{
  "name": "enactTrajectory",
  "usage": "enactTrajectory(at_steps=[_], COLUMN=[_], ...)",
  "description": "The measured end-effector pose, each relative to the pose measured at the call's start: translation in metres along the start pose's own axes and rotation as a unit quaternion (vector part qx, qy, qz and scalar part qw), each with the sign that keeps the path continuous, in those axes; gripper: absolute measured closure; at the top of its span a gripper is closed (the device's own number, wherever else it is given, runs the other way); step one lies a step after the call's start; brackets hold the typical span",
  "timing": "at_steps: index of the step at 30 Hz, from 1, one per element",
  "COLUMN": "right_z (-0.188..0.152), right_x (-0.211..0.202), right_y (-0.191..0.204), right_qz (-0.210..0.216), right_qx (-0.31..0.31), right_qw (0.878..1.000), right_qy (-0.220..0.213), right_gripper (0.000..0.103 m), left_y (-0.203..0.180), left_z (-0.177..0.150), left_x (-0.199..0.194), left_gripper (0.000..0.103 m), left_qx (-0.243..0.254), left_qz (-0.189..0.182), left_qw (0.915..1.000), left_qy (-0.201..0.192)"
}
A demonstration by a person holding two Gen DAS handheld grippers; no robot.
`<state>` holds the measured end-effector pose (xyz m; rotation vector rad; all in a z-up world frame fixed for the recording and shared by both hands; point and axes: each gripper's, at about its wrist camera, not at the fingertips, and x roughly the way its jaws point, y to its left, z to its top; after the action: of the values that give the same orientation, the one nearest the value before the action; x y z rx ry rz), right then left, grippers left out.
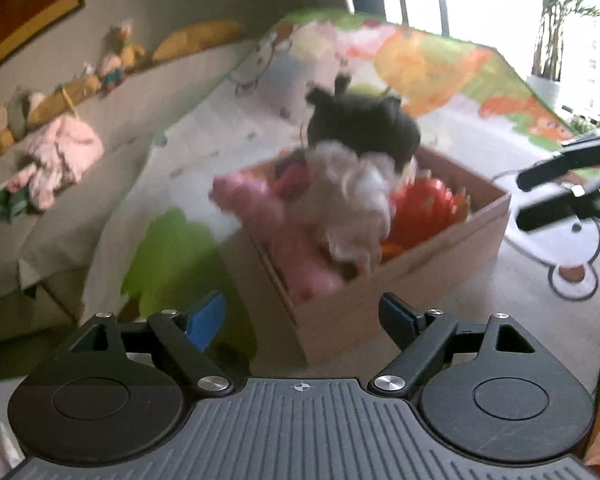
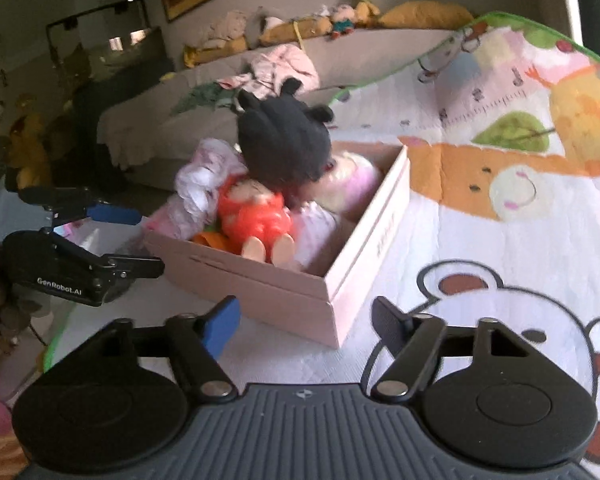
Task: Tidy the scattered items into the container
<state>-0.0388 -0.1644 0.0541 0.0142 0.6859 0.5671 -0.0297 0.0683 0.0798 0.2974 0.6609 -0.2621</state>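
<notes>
Left gripper (image 1: 300,320): jaws spread wide, empty, touching nothing. Right gripper (image 2: 304,322): jaws partly apart, likewise empty. Both hover just short of the near walls of the pale cardboard box (image 2: 356,240), which rests on a printed play mat (image 2: 500,240). The box is heaped with a black plush toy (image 2: 284,140), a white fluffy toy (image 1: 352,200), a red-dressed doll (image 2: 252,212) and pink plush (image 1: 276,232). A sofa (image 2: 380,48) lies far behind.

Open left tongs (image 1: 306,318) face a toy-filled box (image 1: 400,292), a black plush (image 1: 364,124) on top.
</notes>
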Motion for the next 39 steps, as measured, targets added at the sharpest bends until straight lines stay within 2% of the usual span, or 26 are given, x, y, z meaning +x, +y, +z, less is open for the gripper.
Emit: enactTrajectory(at_steps=[2,3,4,5,8,11,14,20,22,23,24,25,26,29,31,34,36,39], right_z=[0.001,0.002,0.003,0.003,0.006,0.015,0.025,0.035,0.034,0.031,0.028,0.024,0.020,0.011,0.006,0.003,0.002,0.001], right_x=[0.003,0.005,0.005,0.006,0.011,0.020,0.028,0.043,0.045,0.045,0.045,0.044,0.044,0.048,0.049,0.055,0.062,0.064], right_y=[-0.005,-0.009,-0.010,-0.013,-0.018,-0.027,-0.043,-0.061,-0.065,-0.066,-0.065,-0.063,-0.062,-0.061,-0.059,-0.051,-0.048,-0.049], right_qz=[-0.001,-0.003,-0.005,-0.005,-0.009,-0.039,-0.050,-0.086,-0.098,-0.100,-0.100,-0.100,-0.102,-0.110,-0.121,-0.162,-0.192,-0.198], right_qx=[0.019,0.026,0.029,0.032,0.040,0.052,0.078,0.092,0.106,0.113,0.116,0.117,0.117,0.127,0.119,0.085,0.051,0.050], right_qw=[1.000,1.000,1.000,0.999,0.999,0.998,0.995,0.991,0.989,0.988,0.988,0.988,0.988,0.986,0.985,0.983,0.980,0.979], right_qy=[0.003,0.002,0.001,-0.001,-0.005,-0.013,-0.020,-0.035,-0.030,-0.023,-0.017,-0.011,-0.003,0.022,0.019,0.030,0.034,0.028], right_gripper=[0.050,0.052,0.053,0.055,0.056,0.056,0.056,0.054,0.044,0.033,0.025,0.021,0.016,0.000,0.000,0.000,0.000,0.000], left_y=[-0.004,-0.006,-0.008,-0.010,-0.014,-0.016,-0.020,-0.023,-0.024,-0.024,-0.024,-0.024,-0.025,-0.037,-0.047,-0.058,-0.063,-0.064], left_z=[0.000,0.001,0.002,0.005,0.009,0.018,0.030,0.054,0.060,0.061,0.062,0.061,0.059,0.043,0.033,0.020,0.016,0.013], left_x=[0.006,0.009,0.012,0.014,0.020,0.031,0.046,0.073,0.081,0.084,0.086,0.087,0.087,0.083,0.084,0.088,0.088,0.089], left_gripper=[0.022,0.031,0.035,0.030,0.031,0.031,0.030,0.030,0.029,0.027,0.023,0.018,0.007,0.002,0.001,0.000,0.000,0.000], left_qx=[0.002,0.005,0.005,0.006,0.002,-0.011,-0.020,-0.037,-0.042,-0.048,-0.060,-0.076,-0.095,-0.134,-0.149,-0.172,-0.171,-0.180], left_qz=[-0.006,-0.011,-0.016,-0.017,-0.018,-0.022,-0.019,-0.017,-0.017,-0.016,-0.016,-0.013,-0.006,0.021,0.036,0.055,0.072,0.094], left_qw=[1.0000,0.9999,0.9998,0.9998,0.9998,0.9997,0.9995,0.9990,0.9988,0.9985,0.9978,0.9967,0.9952,0.9905,0.9882,0.9833,0.9824,0.9791], left_qy=[0.005,0.006,0.006,0.006,0.001,-0.007,-0.013,-0.018,-0.021,-0.023,-0.025,-0.025,-0.026,-0.023,-0.006,0.025,0.024,0.014])
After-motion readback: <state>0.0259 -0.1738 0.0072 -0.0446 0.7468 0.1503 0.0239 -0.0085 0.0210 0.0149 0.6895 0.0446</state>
